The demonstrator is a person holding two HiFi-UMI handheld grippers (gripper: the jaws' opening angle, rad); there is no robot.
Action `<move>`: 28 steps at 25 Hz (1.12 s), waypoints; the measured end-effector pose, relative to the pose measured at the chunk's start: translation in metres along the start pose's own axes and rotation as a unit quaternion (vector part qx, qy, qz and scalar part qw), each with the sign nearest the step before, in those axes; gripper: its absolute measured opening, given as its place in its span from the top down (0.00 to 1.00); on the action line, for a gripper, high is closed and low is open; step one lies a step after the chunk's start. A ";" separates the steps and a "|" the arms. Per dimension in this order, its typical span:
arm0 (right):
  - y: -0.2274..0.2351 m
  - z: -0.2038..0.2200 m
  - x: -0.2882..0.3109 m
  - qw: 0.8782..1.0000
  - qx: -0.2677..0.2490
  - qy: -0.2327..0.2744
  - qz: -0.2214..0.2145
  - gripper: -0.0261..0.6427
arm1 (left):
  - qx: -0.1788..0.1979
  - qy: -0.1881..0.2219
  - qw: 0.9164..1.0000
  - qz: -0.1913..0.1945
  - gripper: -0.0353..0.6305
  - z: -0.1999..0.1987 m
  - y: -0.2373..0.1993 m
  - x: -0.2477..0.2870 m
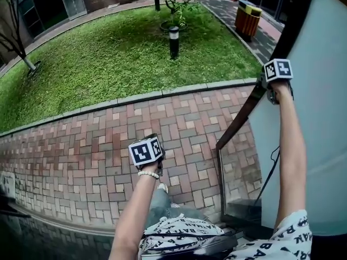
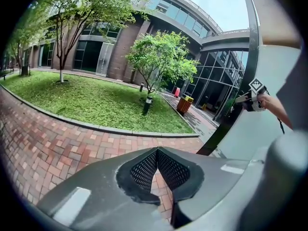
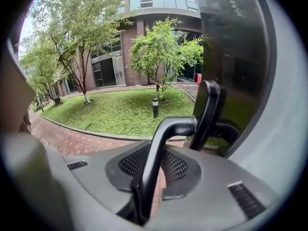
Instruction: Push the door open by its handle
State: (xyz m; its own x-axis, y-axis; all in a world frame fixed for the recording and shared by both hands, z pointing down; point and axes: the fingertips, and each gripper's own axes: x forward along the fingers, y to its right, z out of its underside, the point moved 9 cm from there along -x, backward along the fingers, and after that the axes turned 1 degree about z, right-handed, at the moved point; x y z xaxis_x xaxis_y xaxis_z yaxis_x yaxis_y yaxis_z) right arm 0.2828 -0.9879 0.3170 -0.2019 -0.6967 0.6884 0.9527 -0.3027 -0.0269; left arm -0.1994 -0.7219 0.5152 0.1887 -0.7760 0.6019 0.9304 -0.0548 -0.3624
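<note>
The pale glass door (image 1: pixel 317 118) stands at the right, swung outward over the brick paving. Its black handle (image 3: pixel 166 134) is a bent bar that runs up between my right gripper's (image 3: pixel 156 151) pads to a mount on the dark door edge (image 3: pixel 208 110). The bar lies against the left pad, and brick shows through a gap beside the right pad, so the jaws are open around it. In the head view my right gripper (image 1: pixel 275 76) is raised at the door's dark edge. My left gripper (image 1: pixel 147 151) hangs over the paving, away from the door, shut (image 2: pixel 155 150) and empty.
Red brick paving (image 1: pixel 81 156) lies ahead, edged by a stone kerb and a lawn (image 1: pixel 108 53). A black bollard lamp (image 1: pixel 173 41) and an orange bin (image 1: pixel 248 19) stand beyond. A metal-framed glass panel (image 1: pixel 221 167) rises beside the door's foot.
</note>
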 end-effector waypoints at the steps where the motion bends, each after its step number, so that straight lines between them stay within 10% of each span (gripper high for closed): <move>1: -0.002 -0.003 0.001 1.000 -0.005 -0.001 0.004 0.84 | -0.002 0.000 1.000 -0.001 0.97 0.001 0.001 -0.001; 8: -0.009 -0.004 0.000 1.000 -0.007 0.005 0.002 0.80 | 0.004 -0.016 1.000 -0.006 0.97 0.014 0.008 -0.009; 10: -0.014 -0.001 -0.011 1.000 -0.006 0.017 -0.008 0.57 | 0.005 -0.018 1.000 -0.004 0.97 0.015 0.007 -0.009; 16: -0.055 0.051 -0.081 0.992 -0.061 0.085 0.065 0.40 | 0.008 -0.010 1.000 -0.002 0.97 0.022 0.006 -0.019; 19: -0.081 0.079 -0.106 0.985 -0.082 0.105 0.107 0.50 | 0.012 0.003 1.000 -0.004 0.97 0.026 0.007 -0.036; 28: -0.201 0.167 -0.207 0.972 -0.070 0.222 -0.012 0.60 | 0.013 0.039 0.999 0.013 0.97 0.083 0.003 -0.126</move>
State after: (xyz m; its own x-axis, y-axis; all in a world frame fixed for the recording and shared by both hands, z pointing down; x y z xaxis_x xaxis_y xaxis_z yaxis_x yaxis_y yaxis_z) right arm 0.1711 -0.6740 0.3010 -0.3321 -0.8909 0.3097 0.9121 -0.3870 -0.1351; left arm -0.1940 -0.5716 0.4973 0.1895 -0.8234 0.5349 0.9336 -0.0176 -0.3579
